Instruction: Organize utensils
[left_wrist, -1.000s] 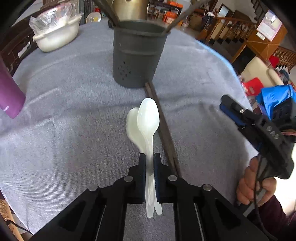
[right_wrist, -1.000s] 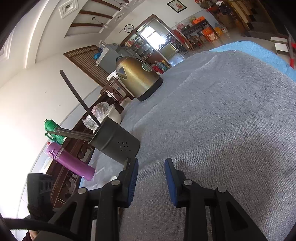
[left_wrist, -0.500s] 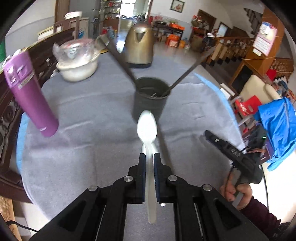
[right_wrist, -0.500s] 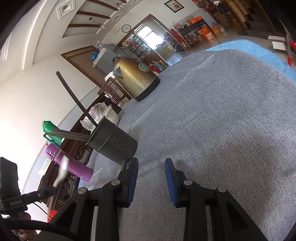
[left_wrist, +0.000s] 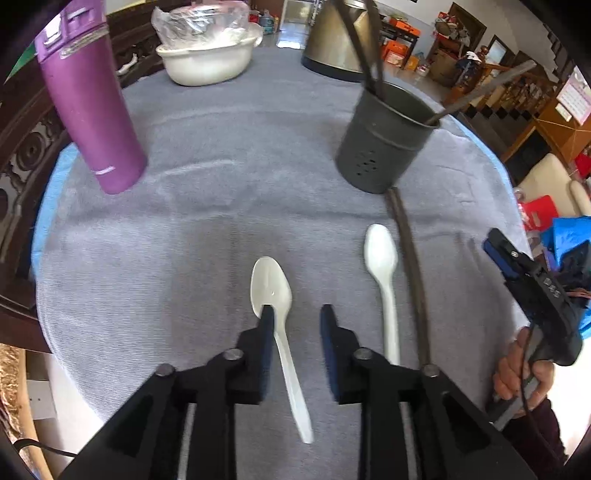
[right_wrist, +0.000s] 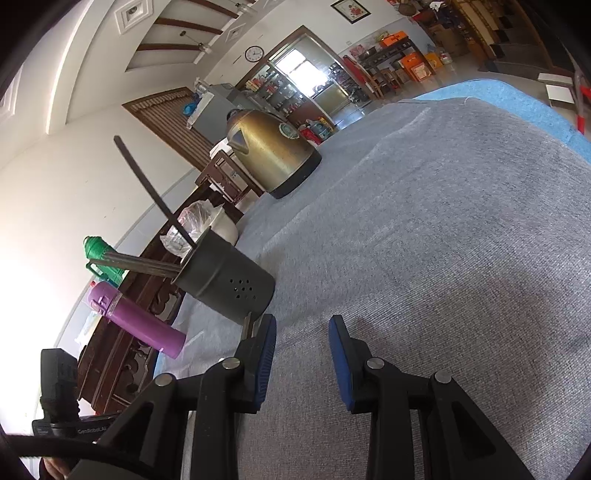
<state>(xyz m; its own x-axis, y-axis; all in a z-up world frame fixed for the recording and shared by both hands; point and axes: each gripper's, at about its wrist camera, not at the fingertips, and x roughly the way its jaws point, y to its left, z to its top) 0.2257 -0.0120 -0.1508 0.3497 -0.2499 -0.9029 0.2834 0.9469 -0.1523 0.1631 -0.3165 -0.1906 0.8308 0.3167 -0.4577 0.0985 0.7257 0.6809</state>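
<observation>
Hidden and cut-off parts

The kettle (left_wrist: 334, 40) top runs off the left wrist view's upper edge; the second spoon (left_wrist: 384, 280) handle end disappears behind the left gripper (left_wrist: 297, 319) finger.

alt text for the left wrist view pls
The left gripper is opening, a white spoon loose between its jaws above a grey tablecloth. A second spoon and a chopstick lie near a dark utensil cup.
</observation>
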